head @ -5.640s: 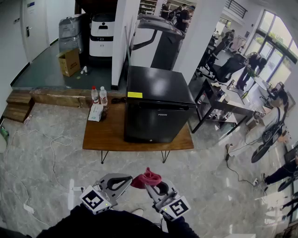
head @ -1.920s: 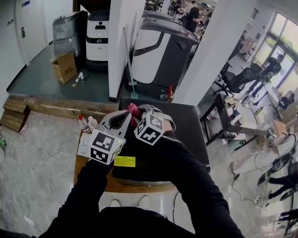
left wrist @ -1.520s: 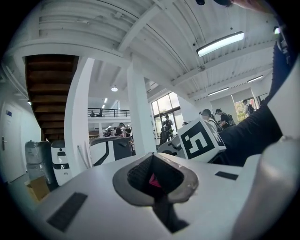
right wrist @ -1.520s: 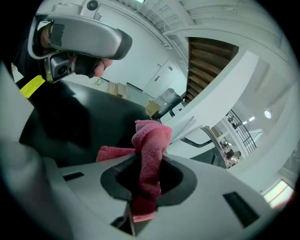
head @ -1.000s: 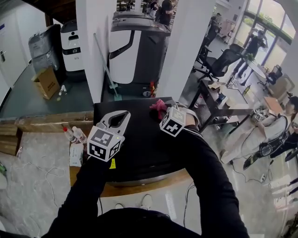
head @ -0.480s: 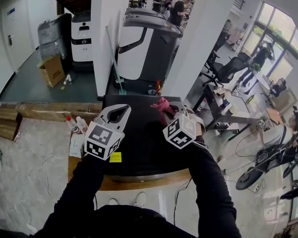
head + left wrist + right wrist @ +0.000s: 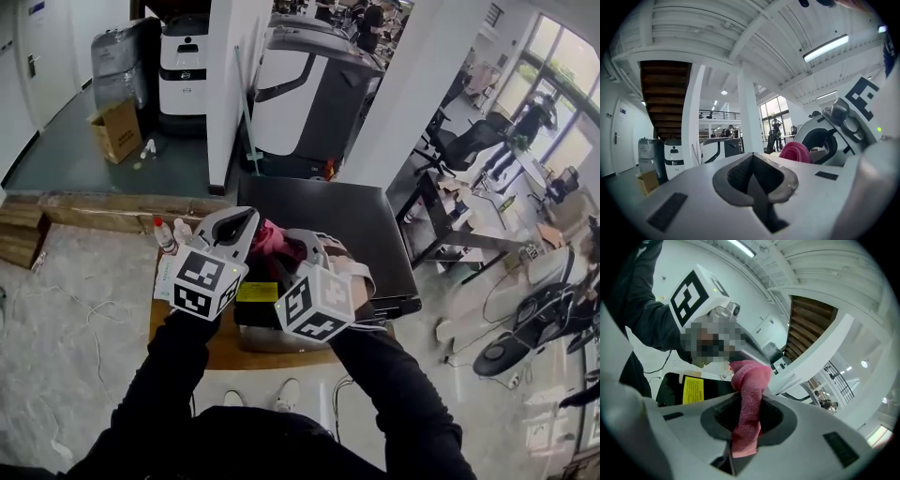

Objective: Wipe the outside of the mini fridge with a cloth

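Note:
The black mini fridge [image 7: 349,223] stands on a low wooden table [image 7: 223,348], seen from above, with a yellow sticker [image 7: 256,292] at its front left corner. My right gripper [image 7: 286,246] is shut on a pink cloth [image 7: 269,238] over the fridge top's left part. In the right gripper view the cloth [image 7: 751,397] sticks up out of the closed jaws of the right gripper [image 7: 747,420], with the sticker [image 7: 693,390] beyond. My left gripper [image 7: 236,225] hovers right beside it, shut with nothing in it; the left gripper view shows its jaws closed and the cloth [image 7: 796,152] to the right.
Two small bottles [image 7: 171,233] and a white packet stand on the table's left end. Behind the fridge are a white pillar [image 7: 223,89] and a large grey-and-white machine [image 7: 314,89]. A desk with office chairs [image 7: 469,202] is at the right, a raised wooden step [image 7: 94,211] at the left.
My right gripper has carried the cloth from the far right of the fridge top toward the front left, close against the left gripper. The left gripper has hardly moved.

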`<act>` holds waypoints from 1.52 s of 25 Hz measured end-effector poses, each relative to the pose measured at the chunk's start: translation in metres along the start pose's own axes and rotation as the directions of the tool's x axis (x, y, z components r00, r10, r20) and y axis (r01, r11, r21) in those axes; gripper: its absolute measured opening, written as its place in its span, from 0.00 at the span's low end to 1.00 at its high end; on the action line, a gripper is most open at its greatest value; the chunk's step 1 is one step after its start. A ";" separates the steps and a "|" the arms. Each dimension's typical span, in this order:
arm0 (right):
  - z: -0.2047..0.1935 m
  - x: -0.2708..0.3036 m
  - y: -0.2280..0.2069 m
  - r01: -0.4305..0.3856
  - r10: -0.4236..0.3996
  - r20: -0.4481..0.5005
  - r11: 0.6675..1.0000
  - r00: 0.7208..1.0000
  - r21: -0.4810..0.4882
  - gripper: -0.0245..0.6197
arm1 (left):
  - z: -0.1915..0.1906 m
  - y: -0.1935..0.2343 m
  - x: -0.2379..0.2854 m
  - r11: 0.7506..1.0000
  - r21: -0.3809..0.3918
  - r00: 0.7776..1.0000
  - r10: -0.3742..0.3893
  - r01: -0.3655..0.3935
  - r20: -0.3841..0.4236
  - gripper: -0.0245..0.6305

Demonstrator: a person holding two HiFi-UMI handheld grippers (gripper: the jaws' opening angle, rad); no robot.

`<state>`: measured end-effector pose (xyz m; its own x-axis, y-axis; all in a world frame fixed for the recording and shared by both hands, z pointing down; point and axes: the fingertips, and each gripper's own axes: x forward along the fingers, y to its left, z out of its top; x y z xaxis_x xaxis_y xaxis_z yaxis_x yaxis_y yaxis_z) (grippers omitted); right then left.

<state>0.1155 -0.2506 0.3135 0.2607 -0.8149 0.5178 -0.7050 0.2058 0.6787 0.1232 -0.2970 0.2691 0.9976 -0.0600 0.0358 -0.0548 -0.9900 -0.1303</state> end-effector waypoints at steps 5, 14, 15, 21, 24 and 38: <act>0.006 0.026 0.041 -0.053 0.051 -0.062 0.998 0.997 -0.021 0.17 | -0.022 0.010 -0.033 1.000 -0.008 1.000 0.006 -0.006 -0.030 0.04; -0.019 0.038 0.046 -0.040 0.026 -0.168 0.996 0.986 -0.079 0.17 | -0.020 -0.009 -0.044 0.999 -0.043 1.000 -0.022 0.021 -0.020 0.05; -0.027 0.035 0.044 -0.039 0.027 -0.171 0.997 0.985 -0.071 0.17 | -0.018 -0.017 -0.042 0.999 -0.036 1.000 -0.025 0.024 -0.019 0.05; -0.092 0.008 0.020 -0.033 0.031 -0.202 0.999 0.979 -0.011 0.16 | 0.005 -0.066 -0.018 0.999 0.002 0.999 -0.038 0.038 -0.002 0.05; -0.131 -0.013 0.003 -0.015 0.018 -0.226 1.000 0.974 0.013 0.17 | 0.017 -0.095 -0.001 0.999 0.017 0.999 -0.050 0.050 -0.006 0.04; -0.311 -0.102 -0.071 0.091 -0.048 -0.357 0.990 0.933 0.104 0.16 | 0.034 -0.211 0.057 0.996 0.029 0.996 -0.086 0.087 -0.018 0.05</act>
<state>0.3437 -0.0135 0.3744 0.5123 -0.5768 0.6363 -0.7431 0.0737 0.6651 0.1928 -0.0873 0.2652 0.9977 0.0233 0.0643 0.0331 -0.9872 -0.1558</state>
